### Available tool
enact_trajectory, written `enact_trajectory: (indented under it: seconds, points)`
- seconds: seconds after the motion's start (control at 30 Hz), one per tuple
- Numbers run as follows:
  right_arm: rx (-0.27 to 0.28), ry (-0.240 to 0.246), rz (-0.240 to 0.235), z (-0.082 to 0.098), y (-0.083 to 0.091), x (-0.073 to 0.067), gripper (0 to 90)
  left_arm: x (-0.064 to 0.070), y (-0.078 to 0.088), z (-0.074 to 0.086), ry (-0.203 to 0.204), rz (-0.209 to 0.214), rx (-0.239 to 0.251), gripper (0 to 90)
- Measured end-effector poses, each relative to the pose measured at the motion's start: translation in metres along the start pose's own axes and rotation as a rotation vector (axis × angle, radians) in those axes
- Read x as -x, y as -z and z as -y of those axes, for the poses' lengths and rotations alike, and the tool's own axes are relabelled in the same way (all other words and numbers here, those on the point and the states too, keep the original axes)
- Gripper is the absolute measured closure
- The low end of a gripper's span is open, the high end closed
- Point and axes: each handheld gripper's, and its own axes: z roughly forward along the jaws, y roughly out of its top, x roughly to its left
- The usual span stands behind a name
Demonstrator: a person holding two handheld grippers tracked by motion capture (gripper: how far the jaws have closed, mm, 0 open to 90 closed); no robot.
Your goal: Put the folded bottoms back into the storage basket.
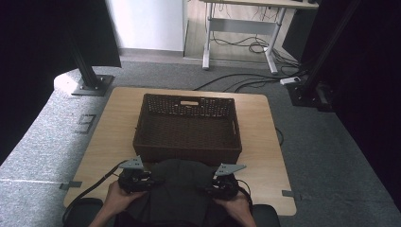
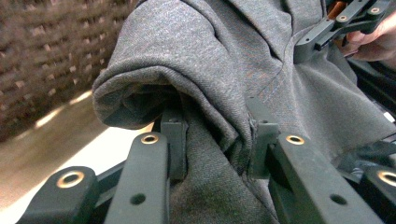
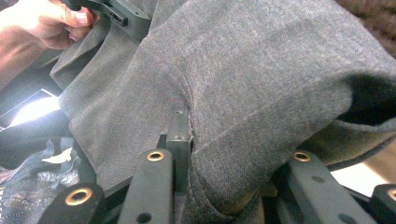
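Looking down from the high view, I hold the dark grey garment [image 1: 182, 189] stretched between my left gripper [image 1: 152, 181] and right gripper [image 1: 207, 189] at the table's [image 1: 116, 127] near edge, with the wicker basket [image 1: 188, 126] straight ahead at twelve o'clock, equally near both hands. In the left gripper view my jaws are clamped on a fold of the cloth [image 2: 210, 135]. In the right gripper view they pinch it too [image 3: 224, 140], the cloth's long axis running between my hands from nine to three o'clock.

grey garment [image 1: 182, 189] lower part cut off by bottom edge; basket [image 2: 42, 56] blurred.
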Motion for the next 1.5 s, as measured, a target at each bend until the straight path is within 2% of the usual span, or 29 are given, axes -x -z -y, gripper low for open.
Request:
enact_trajectory:
  seconds: [0.4, 0.67, 0.97, 1.07, 1.5]
  points:
    - [0.072, 0.083, 0.024, -0.028, 0.021, -0.01, 67.5, 0.006, 0.025, -0.03, -0.045, 0.039, 0.091, 67.4]
    - [0.097, 0.129, 0.048, -0.049, 0.031, -0.013, 69.0, 0.003, 0.035, -0.047, -0.052, 0.061, 0.132, 67.5]
    - [0.122, 0.169, 0.079, -0.07, 0.041, -0.015, 69.1, 0.003, 0.046, -0.069, -0.063, 0.066, 0.163, 67.5]
    - [0.131, 0.183, 0.091, -0.083, 0.048, -0.016, 69.1, 0.004, 0.05, -0.079, -0.071, 0.063, 0.171, 67.5]
    - [0.165, 0.2, 0.12, -0.121, 0.064, -0.009, 69.1, -0.001, 0.065, -0.126, -0.102, 0.047, 0.203, 67.5]
